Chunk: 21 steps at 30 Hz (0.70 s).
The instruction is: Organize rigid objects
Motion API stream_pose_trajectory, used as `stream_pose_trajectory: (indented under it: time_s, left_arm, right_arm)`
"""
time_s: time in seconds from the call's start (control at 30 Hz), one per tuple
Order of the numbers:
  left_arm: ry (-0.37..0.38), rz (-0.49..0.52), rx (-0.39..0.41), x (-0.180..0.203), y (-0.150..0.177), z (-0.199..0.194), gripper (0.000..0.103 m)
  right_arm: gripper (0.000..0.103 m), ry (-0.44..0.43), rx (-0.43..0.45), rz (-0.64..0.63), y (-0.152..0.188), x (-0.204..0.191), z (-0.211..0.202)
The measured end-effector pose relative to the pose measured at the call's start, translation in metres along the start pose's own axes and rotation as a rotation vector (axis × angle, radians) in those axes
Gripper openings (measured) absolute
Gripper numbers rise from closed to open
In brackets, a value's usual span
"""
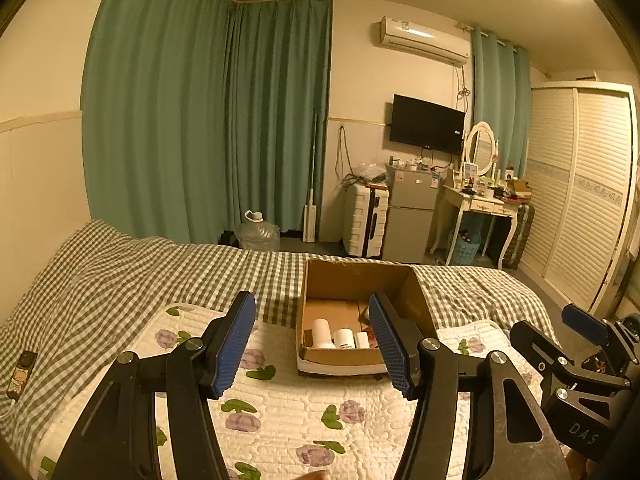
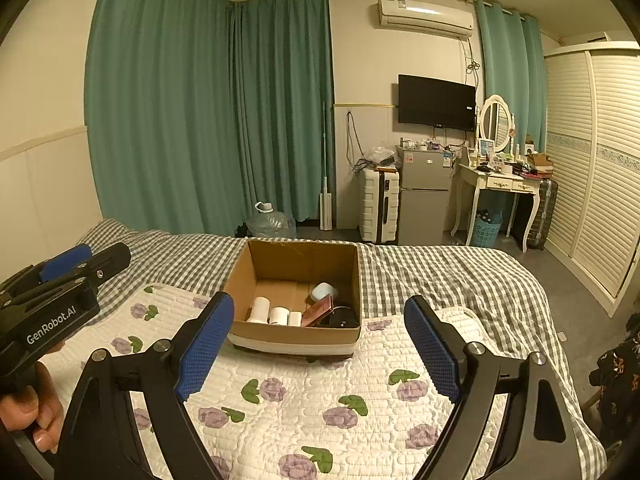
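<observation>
An open cardboard box [image 2: 296, 264] [image 1: 352, 276] sits on the bed's floral quilt [image 2: 304, 400]. Inside it stand white cylindrical containers [image 2: 274, 314] [image 1: 334, 334], a pale blue round object [image 2: 324, 291], a reddish flat item [image 2: 318, 310] and a black round object [image 2: 342, 318]. My left gripper [image 1: 314, 344] is open and empty, just in front of the box's near side. My right gripper [image 2: 320, 348] is open and empty, also short of the box. Each gripper shows in the other's view: the right one [image 1: 576, 340], the left one [image 2: 68, 268].
A small dark gadget [image 1: 20, 374] lies on the checked bedspread [image 1: 140, 264] at far left. Beyond the bed are a water jug [image 2: 270, 220], white suitcase [image 2: 378, 204], small fridge [image 2: 424, 196], dressing table [image 2: 500, 180], and a louvred wardrobe [image 2: 592, 168] at right.
</observation>
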<state>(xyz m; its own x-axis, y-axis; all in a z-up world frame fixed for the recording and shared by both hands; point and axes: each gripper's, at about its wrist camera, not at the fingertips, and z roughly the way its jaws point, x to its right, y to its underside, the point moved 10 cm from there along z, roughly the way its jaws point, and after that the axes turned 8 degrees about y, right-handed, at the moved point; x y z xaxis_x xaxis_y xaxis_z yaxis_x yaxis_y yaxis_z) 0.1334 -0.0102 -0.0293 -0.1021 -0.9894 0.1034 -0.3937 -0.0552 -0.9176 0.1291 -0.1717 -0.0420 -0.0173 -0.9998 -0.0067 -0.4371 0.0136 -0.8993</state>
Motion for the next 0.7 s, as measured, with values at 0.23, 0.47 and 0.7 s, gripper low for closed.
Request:
stream_pose_trajectory:
  time_s: [0.23, 0.47, 0.7]
  left_arm:
    - [0.003, -0.014, -0.006, 0.003, 0.000, -0.001, 0.062]
    - [0.031, 0.016, -0.025, 0.011, 0.005, 0.002, 0.062]
    - [0.013, 0.032, -0.034, 0.012, 0.010, 0.004, 0.062]
  right_arm:
    - [0.087, -0.001, -0.002, -0.003, 0.000, 0.002, 0.000]
    - [0.087, -0.001, -0.005, -0.010, 0.001, 0.002, -0.002]
    - [0.087, -0.005, -0.011, -0.015, 0.003, 0.000, -0.003]
